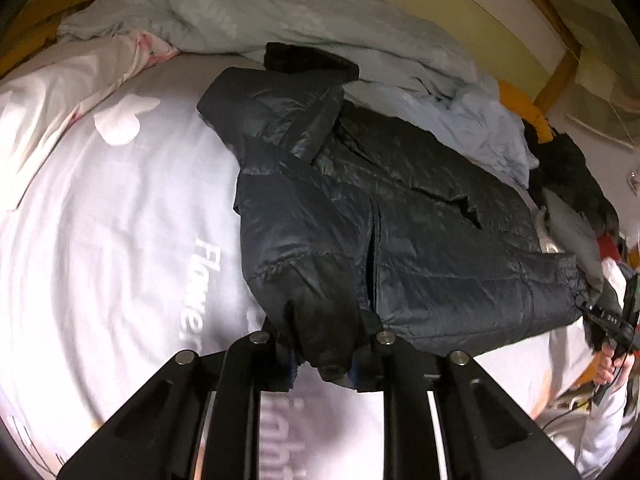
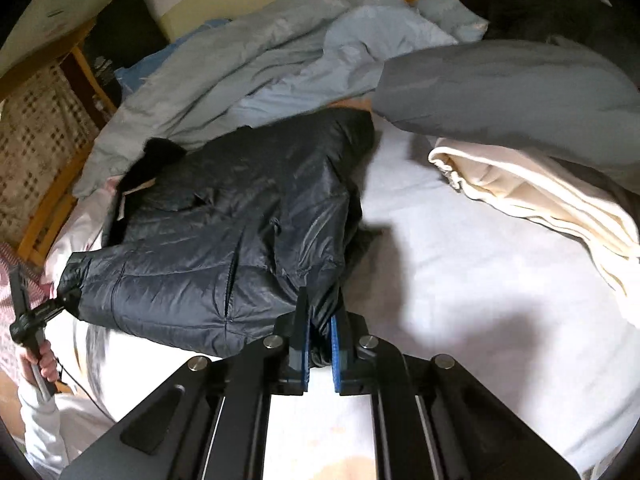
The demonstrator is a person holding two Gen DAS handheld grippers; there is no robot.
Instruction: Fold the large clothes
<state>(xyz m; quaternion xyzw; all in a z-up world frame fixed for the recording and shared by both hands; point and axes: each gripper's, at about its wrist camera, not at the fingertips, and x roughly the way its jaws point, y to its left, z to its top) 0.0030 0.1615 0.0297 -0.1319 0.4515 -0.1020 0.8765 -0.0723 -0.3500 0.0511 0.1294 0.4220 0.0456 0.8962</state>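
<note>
Open sheet point(image 2: 460, 280): bare, right of black jacket point(image 2: 224, 240).
Far side: rumpled blue duvet point(image 2: 248, 72) touches jacket.
Right: cream garment point(image 2: 540, 200), grey garment point(image 2: 500, 80) border the bare sheet.

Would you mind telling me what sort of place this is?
Most likely a bedroom: a bed with a white printed sheet, a rumpled pale blue duvet and a wooden bed frame beside the black puffer jacket.

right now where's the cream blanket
In the right wrist view the cream blanket lies folded on the white sheet, right of the black jacket, under a grey sleeve.
</note>
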